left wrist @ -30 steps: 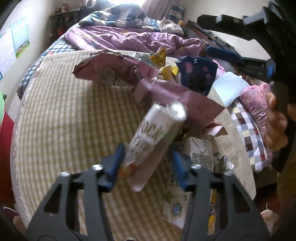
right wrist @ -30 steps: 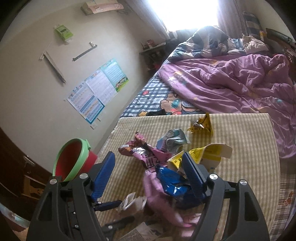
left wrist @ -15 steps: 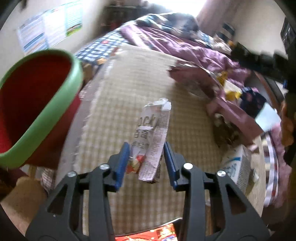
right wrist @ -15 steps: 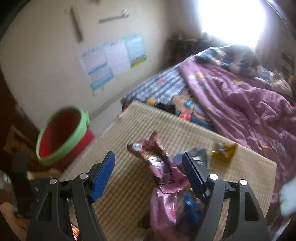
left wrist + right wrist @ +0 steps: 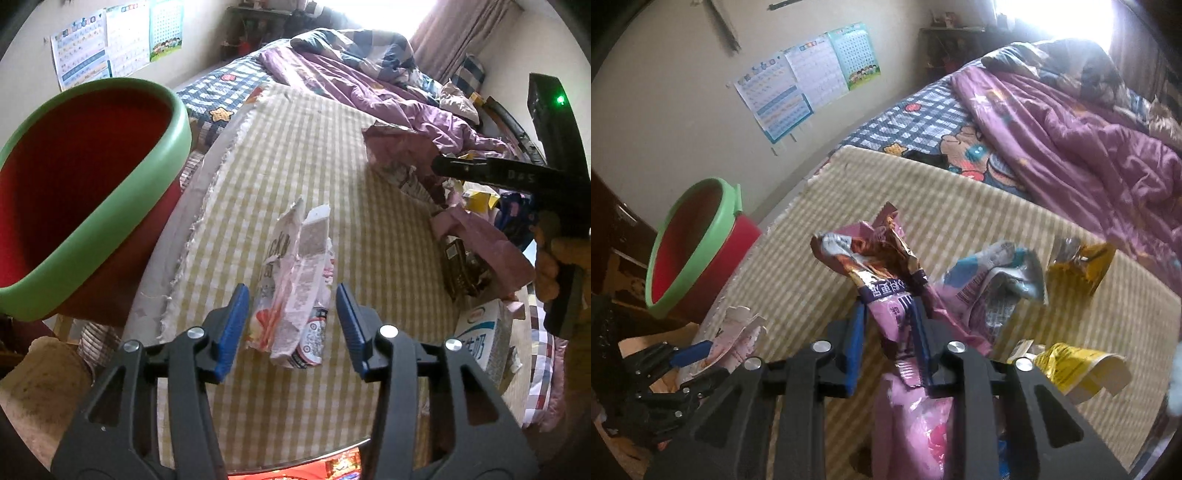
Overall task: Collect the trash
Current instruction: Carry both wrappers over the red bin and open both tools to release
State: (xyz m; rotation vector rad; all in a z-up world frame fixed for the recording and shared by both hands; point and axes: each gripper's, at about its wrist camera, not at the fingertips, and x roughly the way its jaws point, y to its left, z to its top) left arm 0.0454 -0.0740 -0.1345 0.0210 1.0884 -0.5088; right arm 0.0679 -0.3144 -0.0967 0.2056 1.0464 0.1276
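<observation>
The left gripper (image 5: pixel 291 325) has just spread its fingers, letting go of the white wrapper (image 5: pixel 295 291) short of the red bin (image 5: pixel 85 192), so it may miss. The right gripper (image 5: pixel 888 345) has just closed, pinching the pink bag (image 5: pixel 886 291) near its crumpled neck, which could slip or drag neighbouring wrappers off the desk (image 5: pixel 960 229).

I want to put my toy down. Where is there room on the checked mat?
The checked mat is bare from the bed's quilt to the white wrapper, and along its frayed edge by the red bin. Wrappers, including the pink bag and milk carton, crowd the other side.
</observation>
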